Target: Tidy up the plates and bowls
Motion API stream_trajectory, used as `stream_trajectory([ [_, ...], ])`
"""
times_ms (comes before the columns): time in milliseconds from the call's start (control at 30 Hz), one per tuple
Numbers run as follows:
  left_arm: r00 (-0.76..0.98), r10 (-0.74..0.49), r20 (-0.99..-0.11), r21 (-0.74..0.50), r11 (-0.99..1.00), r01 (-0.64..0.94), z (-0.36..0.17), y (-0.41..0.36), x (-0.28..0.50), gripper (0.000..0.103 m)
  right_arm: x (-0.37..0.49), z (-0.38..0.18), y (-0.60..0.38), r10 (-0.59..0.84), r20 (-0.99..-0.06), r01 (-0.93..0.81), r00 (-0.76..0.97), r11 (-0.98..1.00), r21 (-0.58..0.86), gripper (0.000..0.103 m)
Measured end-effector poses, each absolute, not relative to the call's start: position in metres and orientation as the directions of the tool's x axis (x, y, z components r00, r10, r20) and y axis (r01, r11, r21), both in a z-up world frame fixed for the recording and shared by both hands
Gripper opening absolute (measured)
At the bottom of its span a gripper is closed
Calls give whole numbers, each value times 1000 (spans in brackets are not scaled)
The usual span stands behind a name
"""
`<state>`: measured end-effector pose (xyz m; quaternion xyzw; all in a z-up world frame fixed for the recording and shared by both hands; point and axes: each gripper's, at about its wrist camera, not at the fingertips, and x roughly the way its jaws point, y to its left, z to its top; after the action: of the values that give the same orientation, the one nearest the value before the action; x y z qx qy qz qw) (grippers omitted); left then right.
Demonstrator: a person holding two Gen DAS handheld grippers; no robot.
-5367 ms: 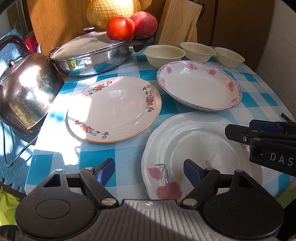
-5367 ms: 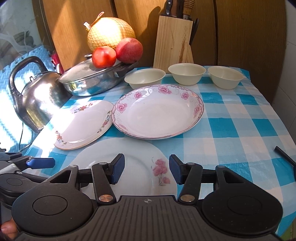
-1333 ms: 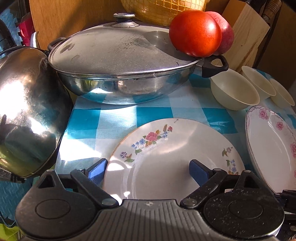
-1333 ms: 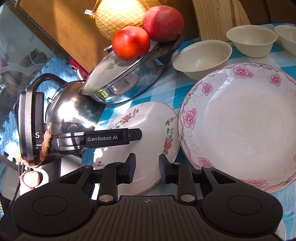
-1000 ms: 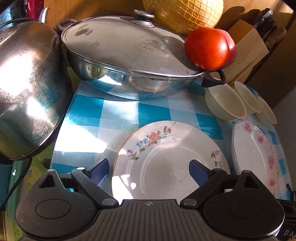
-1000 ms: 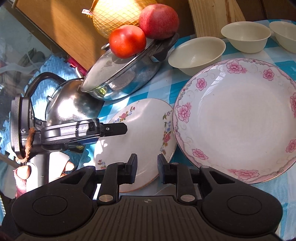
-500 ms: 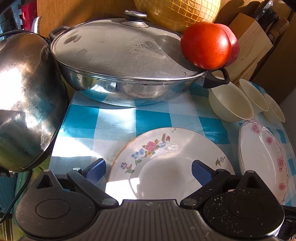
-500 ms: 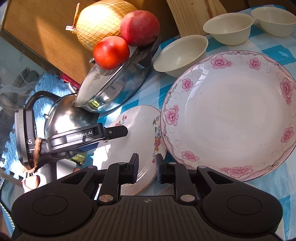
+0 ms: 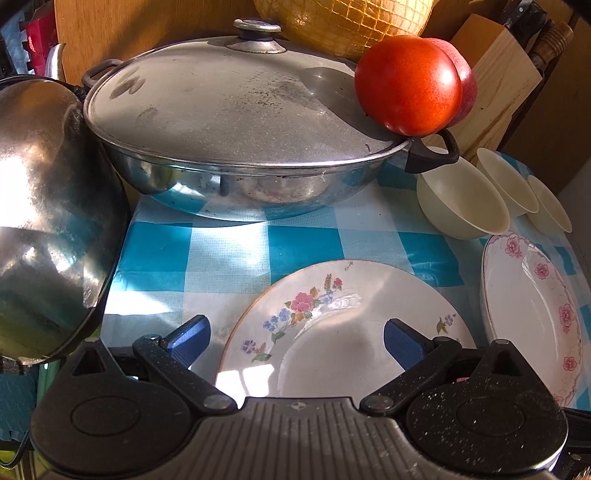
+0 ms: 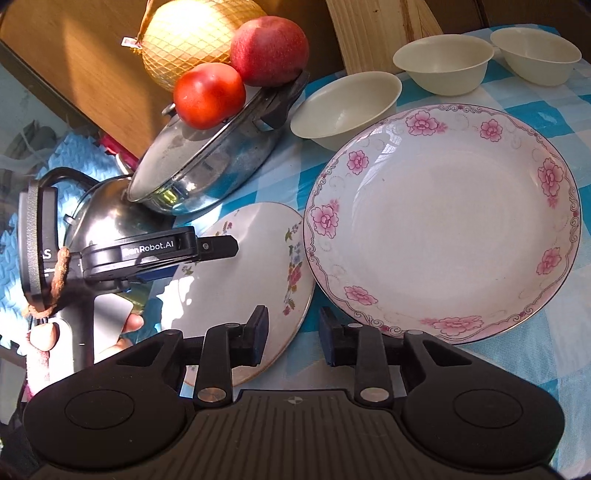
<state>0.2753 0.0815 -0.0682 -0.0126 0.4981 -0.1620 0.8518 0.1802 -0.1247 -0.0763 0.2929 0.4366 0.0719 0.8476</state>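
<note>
A white plate with small coloured flowers [image 9: 332, 332] [image 10: 251, 280] lies on the blue-checked cloth. My left gripper [image 9: 295, 341] is open, its blue pads spread wider than the plate's near part; its fingers [image 10: 218, 247] reach over the plate's left side. My right gripper [image 10: 293, 334] is open by a narrow gap, with the plate's right rim lying in that gap. I cannot tell whether the plate rests flat. A deep pink-flowered plate [image 10: 443, 229] [image 9: 532, 306] sits to the right. Three cream bowls [image 10: 347, 103] [image 10: 443, 59] [image 10: 535, 51] line the back.
A lidded steel pan [image 9: 240, 122] with a tomato [image 9: 406, 85] and an apple [image 10: 269, 44] on it stands just behind the plate. A steel kettle [image 9: 48, 221] crowds the left. A netted pomelo [image 9: 343, 22] and a knife block [image 9: 495, 85] are at the back. A hand [image 10: 129, 325] holds the left gripper.
Both grippers left the front plate for the small-flowered one. In the last half second the right jaws widened a little around its rim. The left gripper moved slightly closer.
</note>
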Motion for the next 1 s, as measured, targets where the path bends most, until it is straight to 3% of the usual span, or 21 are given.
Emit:
stream_trajectory([
  [233,447,-285,-848,-180,948,263,-70,84,271,96,189,-73,-112,400,-665,83,630,817,570,38],
  [267,436,-306,-846,-205,943,263,-69,87,268,96,190,-76,-114,490,-620,44,612,762,646,17],
  [300,416,-341,-843,-247,932,264,-67,92,262,96,191,-78,-112,553,-596,38,582,714,699,15],
  [333,395,-373,-839,-281,920,272,-66,95,254,96,191,-74,-105,571,-601,13,559,719,695,15],
  [433,418,-327,-847,-241,939,246,-64,98,233,91,179,-57,-94,404,-650,-24,643,860,510,26],
  [500,431,-314,-846,-228,944,240,-64,104,228,91,178,-55,-105,415,-668,9,618,846,534,29],
  [567,429,-328,-842,-243,939,242,-64,107,229,91,172,-57,-116,367,-694,60,620,859,508,38],
  [800,417,-311,-854,-248,948,200,-64,98,241,95,171,-81,-140,365,-719,170,591,815,554,34],
  [1000,415,-319,-852,-242,943,228,-66,93,249,98,186,-79,-127,401,-689,120,603,809,576,30],
])
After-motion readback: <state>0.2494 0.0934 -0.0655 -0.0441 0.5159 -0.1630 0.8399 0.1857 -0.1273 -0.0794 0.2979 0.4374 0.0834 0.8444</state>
